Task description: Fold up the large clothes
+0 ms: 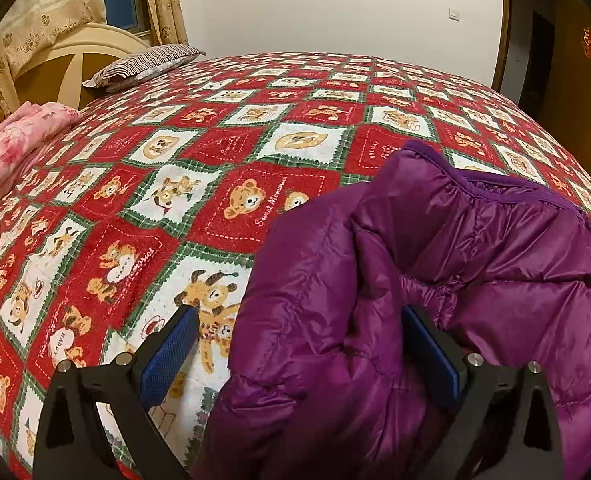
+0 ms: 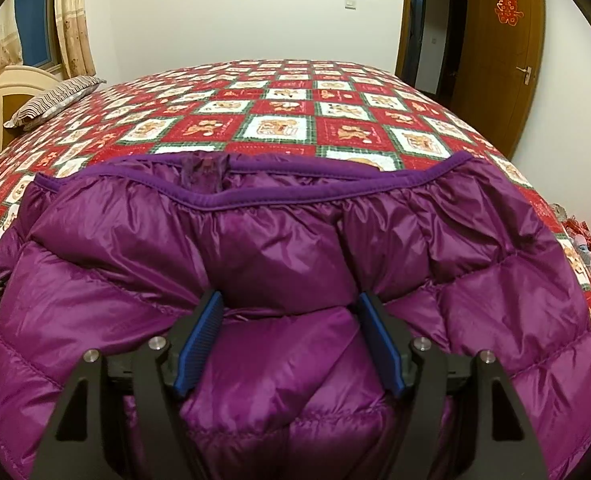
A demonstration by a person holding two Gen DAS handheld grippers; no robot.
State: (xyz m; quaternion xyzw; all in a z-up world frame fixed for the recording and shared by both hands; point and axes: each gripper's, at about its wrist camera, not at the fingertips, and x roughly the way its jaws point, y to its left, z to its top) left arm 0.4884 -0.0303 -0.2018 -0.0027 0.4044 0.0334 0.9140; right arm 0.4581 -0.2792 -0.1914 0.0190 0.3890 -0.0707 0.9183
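A shiny purple down jacket lies bunched on the near part of the bed, its elastic hem turned away from me. My left gripper is wide open at the jacket's left edge; a fold of the jacket fills the right half of the gap and covers the right finger's tip. My right gripper sits over the middle of the jacket, its blue pads pressed against a thick fold of the fabric between them.
The bed carries a red, white and green bear-print bedspread. A striped pillow and a pink quilt lie at the far left by the headboard. A wooden door stands at the right.
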